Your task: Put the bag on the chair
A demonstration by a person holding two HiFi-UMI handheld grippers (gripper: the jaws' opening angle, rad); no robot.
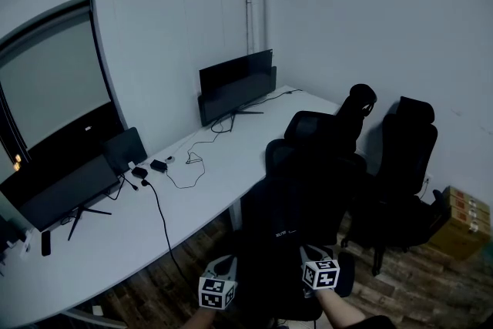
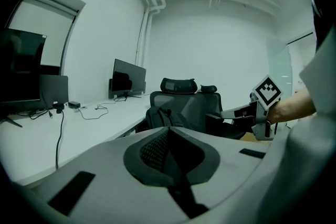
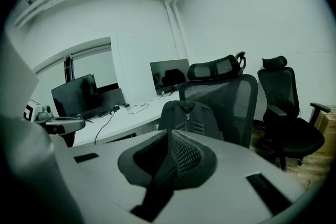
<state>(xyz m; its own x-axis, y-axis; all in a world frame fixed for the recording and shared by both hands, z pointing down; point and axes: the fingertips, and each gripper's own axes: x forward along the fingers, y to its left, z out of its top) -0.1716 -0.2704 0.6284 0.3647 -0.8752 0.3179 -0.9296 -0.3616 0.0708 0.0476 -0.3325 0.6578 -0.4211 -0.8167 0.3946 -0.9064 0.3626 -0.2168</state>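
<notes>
Both grippers were clenched and empty. The left gripper (image 2: 169, 155) had its jaws pressed together with nothing between them, and so did the right gripper (image 3: 170, 157).

The bag (image 3: 191, 118) sat ahead of both grippers, well apart from them, upright on the seat of the chair (image 3: 236, 102) and leaning on its backrest. It showed the same way in the left gripper view. The table (image 1: 231, 166) lay to the left of the grippers, and a 2nd chair (image 3: 283, 107) stood further right.

The placing looked done.

Risks:
- The bag stood on end and looked soft, so it could slump forward off the seat.
- If the chair swivels or rolls, a bump from either gripper could tip the bag off.
- In the head view the chair area was too dark to check the bag.
</notes>
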